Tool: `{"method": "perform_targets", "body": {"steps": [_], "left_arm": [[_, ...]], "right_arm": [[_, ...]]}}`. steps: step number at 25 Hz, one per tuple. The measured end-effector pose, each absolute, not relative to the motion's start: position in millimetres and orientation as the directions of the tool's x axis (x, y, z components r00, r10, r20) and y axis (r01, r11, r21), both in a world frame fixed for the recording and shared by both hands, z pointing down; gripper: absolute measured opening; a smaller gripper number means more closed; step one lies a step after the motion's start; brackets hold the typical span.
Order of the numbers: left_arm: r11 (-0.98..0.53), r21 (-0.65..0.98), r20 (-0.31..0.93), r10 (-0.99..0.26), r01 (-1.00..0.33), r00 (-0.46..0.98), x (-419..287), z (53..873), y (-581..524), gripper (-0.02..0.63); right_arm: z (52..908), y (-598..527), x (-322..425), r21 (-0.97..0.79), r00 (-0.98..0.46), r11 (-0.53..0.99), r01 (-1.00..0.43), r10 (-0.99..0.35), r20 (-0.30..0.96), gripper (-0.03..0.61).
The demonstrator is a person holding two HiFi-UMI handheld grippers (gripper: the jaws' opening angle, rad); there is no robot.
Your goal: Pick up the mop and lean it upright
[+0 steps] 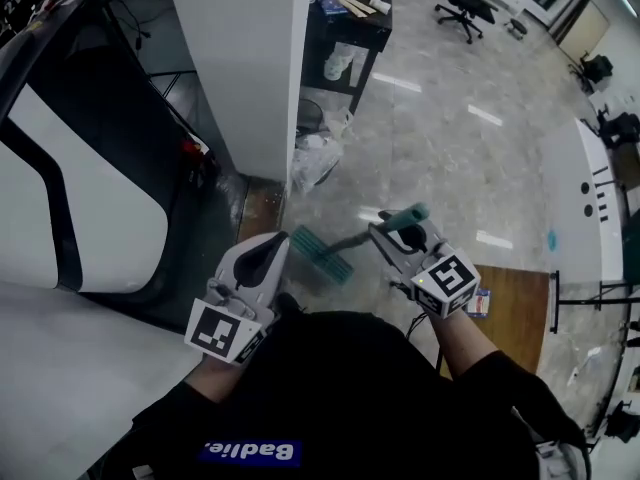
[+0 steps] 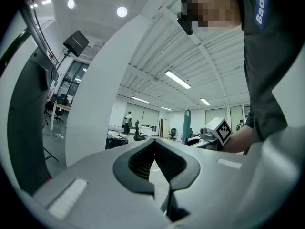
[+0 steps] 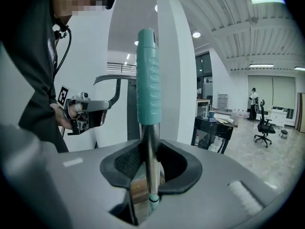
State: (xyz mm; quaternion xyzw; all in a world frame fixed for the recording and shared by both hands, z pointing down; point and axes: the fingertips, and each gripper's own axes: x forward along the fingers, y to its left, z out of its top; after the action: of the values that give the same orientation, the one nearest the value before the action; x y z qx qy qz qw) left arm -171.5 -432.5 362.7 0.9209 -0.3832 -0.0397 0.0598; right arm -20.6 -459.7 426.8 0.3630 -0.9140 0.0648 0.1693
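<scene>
The mop stands nearly upright. Its teal head (image 1: 322, 255) is low by the floor, and a metal pole (image 1: 350, 240) rises to a teal grip (image 1: 410, 214). My right gripper (image 1: 390, 230) is shut on the pole just below that grip. In the right gripper view the pole (image 3: 150, 151) runs between the pads of the right gripper (image 3: 150, 147), with the grip (image 3: 148, 78) above. My left gripper (image 1: 272, 246) hangs left of the mop head, shut and empty (image 2: 153, 144). The left gripper view shows the mop grip (image 2: 187, 125) and the right gripper's marker cube (image 2: 220, 130) off to the right.
A white pillar (image 1: 245, 68) stands just ahead. A white bag (image 1: 318, 158) lies at its foot, and a black cart (image 1: 345, 28) stands behind. A large white curved body with black stripes (image 1: 80, 198) fills the left. A wooden panel (image 1: 510, 303) and a white table (image 1: 585, 208) are at the right.
</scene>
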Motion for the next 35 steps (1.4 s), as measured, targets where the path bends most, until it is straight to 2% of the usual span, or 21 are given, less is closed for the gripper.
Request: {"method": "perform_targets", "body": {"steps": [7,14,17,24,35], "left_arm": [[-0.669,0.158,-0.027,-0.739,-0.727,0.674,-201,370,-453,0.018],[-0.616,0.143,-0.005,-0.783,-0.775,0.621,-207,370,-469,0.018],[-0.584,0.135,0.011,-0.807,-0.800,0.591,-205,371,-477,0.018],[-0.458,0.110,0.045,-0.884,-0.882,0.465,-178,370,-520,0.018],[-0.323,0.117,0.101,-0.937,-0.939,0.335,-121,386,-576,0.018]], "right_arm": [[430,-512,-33,0.013,-0.694,0.755,-0.655,-0.609,0.384,0.104],[432,-549,-53,0.063,-0.776,0.865,-0.498,-0.477,0.412,0.104],[439,-562,-56,0.048,-0.819,0.911,-0.410,-0.391,0.421,0.104],[461,-590,-45,-0.007,-0.890,0.994,-0.105,-0.091,0.447,0.104],[515,-653,-20,-0.069,-0.852,0.972,0.223,0.229,0.471,0.104]]}}
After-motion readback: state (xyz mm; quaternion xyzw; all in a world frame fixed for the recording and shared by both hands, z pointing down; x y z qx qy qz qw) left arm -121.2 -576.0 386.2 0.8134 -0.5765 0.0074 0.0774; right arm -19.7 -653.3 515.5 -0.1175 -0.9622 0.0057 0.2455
